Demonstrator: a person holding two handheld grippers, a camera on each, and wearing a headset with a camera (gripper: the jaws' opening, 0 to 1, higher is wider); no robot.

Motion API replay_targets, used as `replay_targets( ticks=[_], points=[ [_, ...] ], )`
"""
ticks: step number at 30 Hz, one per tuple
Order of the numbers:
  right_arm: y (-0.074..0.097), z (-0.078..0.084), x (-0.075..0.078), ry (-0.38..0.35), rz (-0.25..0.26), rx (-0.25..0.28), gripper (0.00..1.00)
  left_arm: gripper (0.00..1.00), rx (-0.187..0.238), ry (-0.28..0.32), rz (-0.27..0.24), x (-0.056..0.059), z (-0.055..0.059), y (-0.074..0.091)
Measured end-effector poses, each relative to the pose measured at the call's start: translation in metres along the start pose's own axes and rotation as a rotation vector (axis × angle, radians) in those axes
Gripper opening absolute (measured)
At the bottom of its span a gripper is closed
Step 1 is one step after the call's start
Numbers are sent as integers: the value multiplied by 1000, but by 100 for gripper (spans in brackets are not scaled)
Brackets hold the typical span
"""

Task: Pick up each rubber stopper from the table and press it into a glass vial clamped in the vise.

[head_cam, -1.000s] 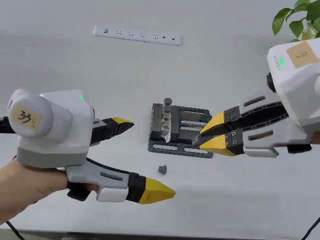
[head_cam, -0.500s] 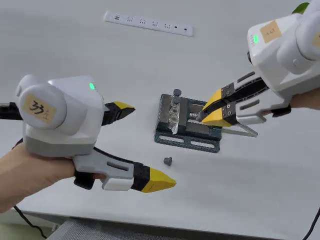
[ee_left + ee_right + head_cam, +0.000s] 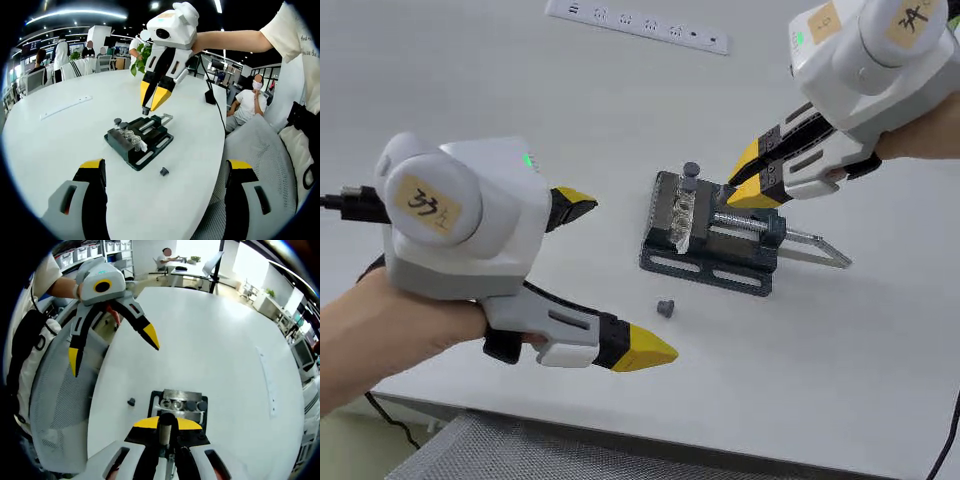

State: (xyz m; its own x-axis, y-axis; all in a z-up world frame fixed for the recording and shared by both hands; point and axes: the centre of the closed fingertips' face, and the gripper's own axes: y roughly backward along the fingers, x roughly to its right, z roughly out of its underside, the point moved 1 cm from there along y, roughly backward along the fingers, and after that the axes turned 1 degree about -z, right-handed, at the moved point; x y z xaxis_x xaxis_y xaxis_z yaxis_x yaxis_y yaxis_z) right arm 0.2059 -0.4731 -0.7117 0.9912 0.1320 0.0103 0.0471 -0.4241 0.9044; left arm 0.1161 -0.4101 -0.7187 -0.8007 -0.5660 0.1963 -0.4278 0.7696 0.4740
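a: tools?
b: left tool gapes wide, empty. right tool pinches a stopper above the vise.
a: other stopper?
b: spare stopper lies on the worktop, just beside the vise, toward the near edge.

A dark metal vise sits on the white tabletop, clamping a row of clear glass vials upright. A seated stopper caps the vial at the vise's far end. A small grey loose stopper lies just in front of the vise. A held stopper is pinched between the right gripper's fingers, above the vise.
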Motion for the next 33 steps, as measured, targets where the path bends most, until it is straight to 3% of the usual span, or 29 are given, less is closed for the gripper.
replay_targets(
  ticks=[16, 33],
  points=[
    [-18, -6, 14, 115, -48, -102, 5, 99, -17, 4, -18, -2, 7, -2],
    [-38, -6, 18, 165, -102, -145, 5, 99, -31, 19, -27, -6, 15, -2]
  ],
)
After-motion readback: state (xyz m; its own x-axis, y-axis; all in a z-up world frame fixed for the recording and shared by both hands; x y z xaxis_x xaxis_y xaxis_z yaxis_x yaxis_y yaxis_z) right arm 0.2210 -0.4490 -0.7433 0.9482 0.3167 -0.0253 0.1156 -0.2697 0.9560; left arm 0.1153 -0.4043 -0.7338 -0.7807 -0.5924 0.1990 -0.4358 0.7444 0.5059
